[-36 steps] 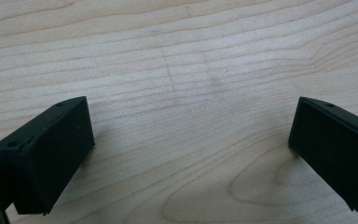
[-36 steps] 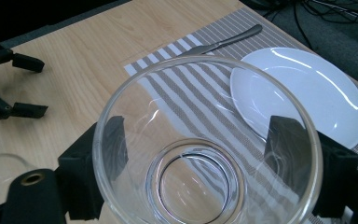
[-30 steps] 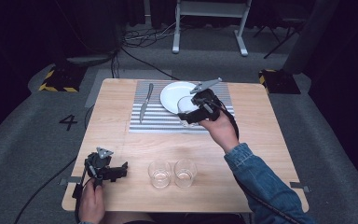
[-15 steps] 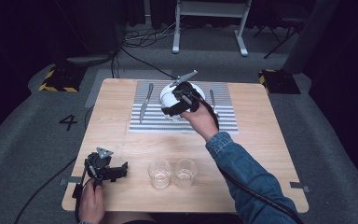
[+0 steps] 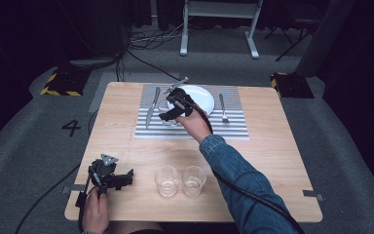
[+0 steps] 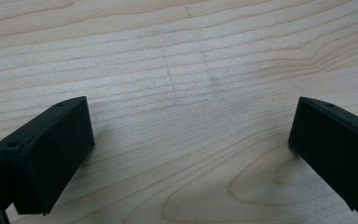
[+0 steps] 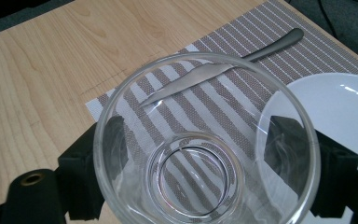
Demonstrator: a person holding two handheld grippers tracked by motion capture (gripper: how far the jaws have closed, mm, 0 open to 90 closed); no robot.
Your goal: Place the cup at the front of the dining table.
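Note:
My right gripper [image 5: 168,117] [image 7: 200,179] is shut on a clear empty glass [image 5: 170,120] [image 7: 205,140], one jaw on each side of its wall. The glass is upright over the striped placemat [image 5: 233,127] [image 7: 135,100], between the knife [image 5: 150,112] [image 7: 223,67] and the white plate [image 5: 199,97] [image 7: 349,112]. Whether it touches the mat I cannot tell. My left gripper [image 5: 121,179] [image 6: 191,154] lies open at the table's front left, with bare wood between its jaws.
Two more clear glasses [image 5: 167,181] [image 5: 194,179] stand side by side near the front edge. A fork [image 5: 222,109] lies on the mat right of the plate. A sleeved forearm [image 5: 233,170] crosses the table's middle right. A metal stand [image 5: 219,24] is on the floor beyond.
My right gripper has carried the glass leftward over the plate to the mat beside the knife. The left gripper has stayed still.

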